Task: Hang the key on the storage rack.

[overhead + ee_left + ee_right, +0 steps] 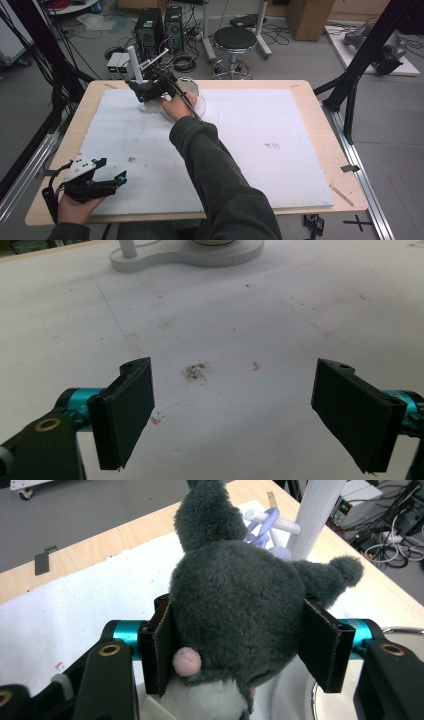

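Two tongs: the right gripper (240,645) is clamped on a grey plush toy (240,600); the left gripper (250,415) is held spread above the white mat (250,315).

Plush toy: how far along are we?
Done: the right gripper has its jaws clamped on the dark grey plush toy at the far side of the table, beside the white stand with its upright post. In hand: the toy is held by that stand, apparently still above its base. Left: probably placing and releasing it; where exactly, I cannot tell. The left gripper is open, idle over the white mat.
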